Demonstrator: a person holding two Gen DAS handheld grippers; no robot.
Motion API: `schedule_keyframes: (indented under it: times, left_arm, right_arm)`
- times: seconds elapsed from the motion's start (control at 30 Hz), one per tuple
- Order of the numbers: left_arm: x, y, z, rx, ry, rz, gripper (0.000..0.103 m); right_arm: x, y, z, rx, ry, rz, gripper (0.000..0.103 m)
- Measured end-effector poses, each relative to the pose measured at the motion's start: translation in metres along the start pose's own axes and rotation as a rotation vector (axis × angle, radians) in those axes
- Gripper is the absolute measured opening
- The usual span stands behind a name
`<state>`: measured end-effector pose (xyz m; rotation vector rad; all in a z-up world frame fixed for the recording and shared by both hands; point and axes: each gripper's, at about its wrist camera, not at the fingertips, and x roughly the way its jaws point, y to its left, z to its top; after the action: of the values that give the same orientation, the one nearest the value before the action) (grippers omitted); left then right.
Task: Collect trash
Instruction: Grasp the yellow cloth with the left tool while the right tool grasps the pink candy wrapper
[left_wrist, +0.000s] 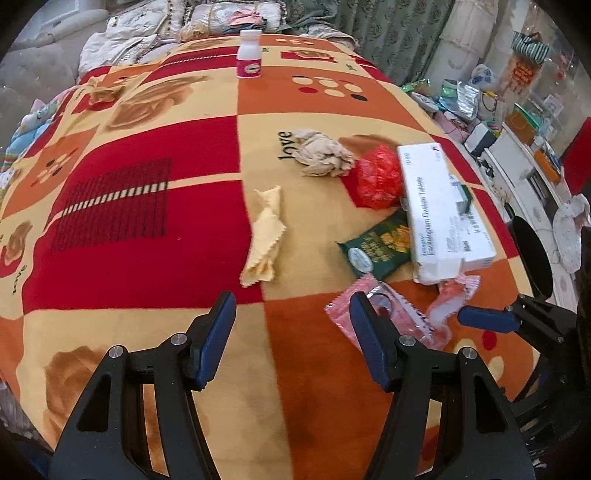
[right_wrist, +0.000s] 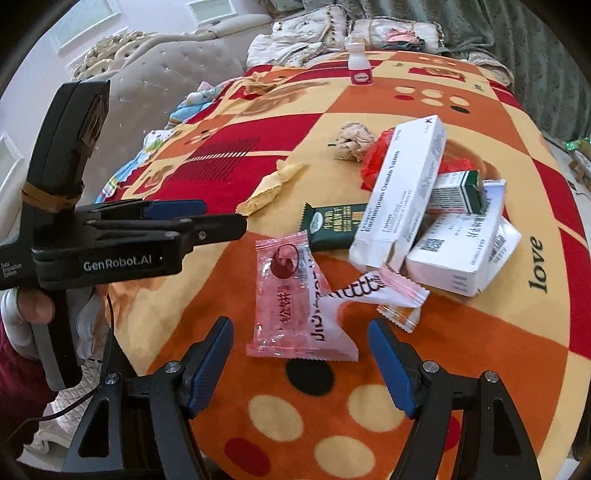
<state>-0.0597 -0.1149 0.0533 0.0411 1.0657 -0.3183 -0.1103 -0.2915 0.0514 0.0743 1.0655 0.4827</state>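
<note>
Just ahead of the right tool (right_wrist: 301, 363), between its spread blue pads and a little beyond their tips, lies a pink transparent wrapper (right_wrist: 291, 295) flat on the patterned blanket (right_wrist: 480, 350) of the bed. Both tools stand released and empty: the right one gapes over the wrapper without touching it, and the left tool (left_wrist: 293, 332) hangs open over bare blanket, with the same pink wrapper (left_wrist: 388, 317) showing past its right-hand finger.

To my eye the collecting is at its start, in the approach to a first piece; no bin or bag for the trash shows anywhere. The next move seems to call for the right tool to drop lower and forward until the pads straddle the wrapper, then close on it. The film is thin and flat, so pinching a raised edge looks wiser than pressing straight down.

Counting what lies beyond the tools: two pink wrappers, the second (right_wrist: 391, 291) crumpled just right of the first; one green snack packet (right_wrist: 332, 223); one long white carton (right_wrist: 402, 188) leaning on a pile with a second white box (right_wrist: 465, 254) and a small green-ended box (right_wrist: 458, 192); one red plastic bag (left_wrist: 378, 175); one crumpled paper wad (left_wrist: 321, 153); one yellow pinked-edge cloth (left_wrist: 264, 240); and, farthest off, one white bottle (left_wrist: 249, 53) standing upright.
</note>
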Motion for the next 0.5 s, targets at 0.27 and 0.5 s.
schedule_keyframes:
  times: [0.27, 0.5]
  left_arm:
    - [0.020, 0.024, 0.022, -0.089, -0.015, 0.058, 0.063]
    - [0.051, 0.018, 0.038, -0.044, -0.010, 0.111, 0.062]
  right_arm:
    - [0.021, 0.008, 0.005, -0.023, 0.022, -0.037, 0.076]
    - [0.042, 0.019, 0.001, -0.085, 0.040, -0.107, 0.077]
